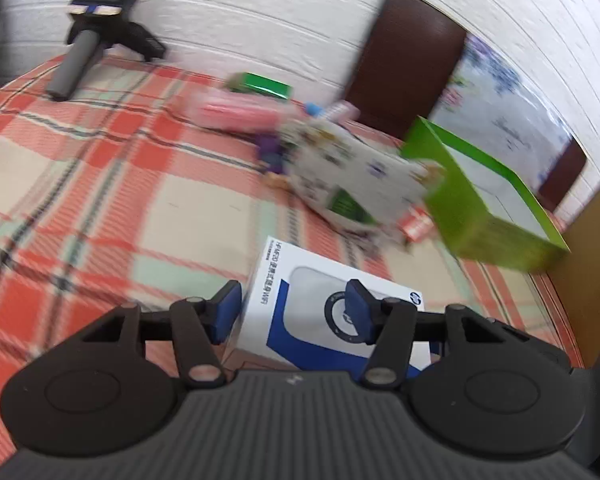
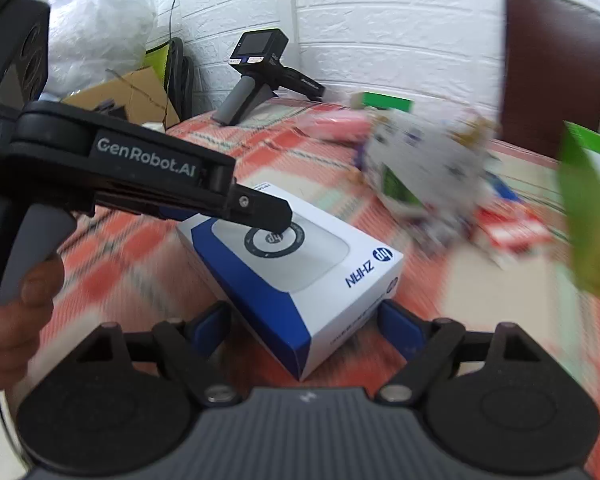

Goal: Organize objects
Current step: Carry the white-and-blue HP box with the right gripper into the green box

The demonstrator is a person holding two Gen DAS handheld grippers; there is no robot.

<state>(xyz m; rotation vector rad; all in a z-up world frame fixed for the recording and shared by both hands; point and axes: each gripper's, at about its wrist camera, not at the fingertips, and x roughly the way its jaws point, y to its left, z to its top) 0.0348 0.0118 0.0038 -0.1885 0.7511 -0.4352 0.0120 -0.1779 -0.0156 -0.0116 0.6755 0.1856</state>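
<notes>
Right wrist | left gripper [image 2: 284, 222] over HP box [image 2: 300, 276] | green box [image 2: 588, 216] nearby

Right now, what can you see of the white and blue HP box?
The HP box is a flat rectangular carton, apparently glossy cardboard, white with a blue band and a printed round grey device. It looks closed and lies flat on the plaid tablecloth. The left gripper straddles one end, one finger over its top. The right gripper, open, flanks its near corner.
</notes>
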